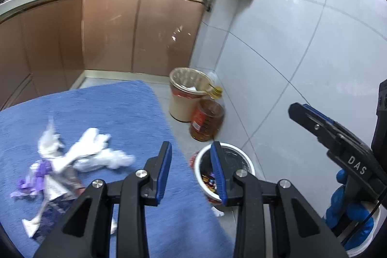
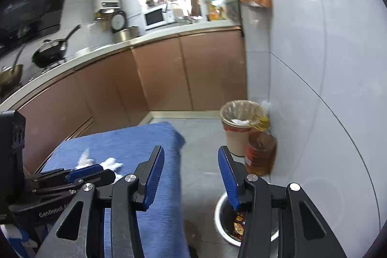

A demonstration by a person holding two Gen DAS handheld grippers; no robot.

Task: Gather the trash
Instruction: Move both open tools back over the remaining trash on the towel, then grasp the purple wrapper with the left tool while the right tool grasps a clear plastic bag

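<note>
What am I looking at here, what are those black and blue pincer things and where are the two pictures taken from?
Those are two hand-held claws; a person carries one in each hand, and each has a camera looking along its fingers. One picture comes from the left claw, the other from the right claw. Both are empty, with their blue pads apart. A blue-gloved hand holds the right one. On the blue cloth lie crumpled white tissues and purple-and-white wrappers. On the floor beside it stands a white bin with wrappers inside, and farther back a lined bin next to an oil bottle.
</note>
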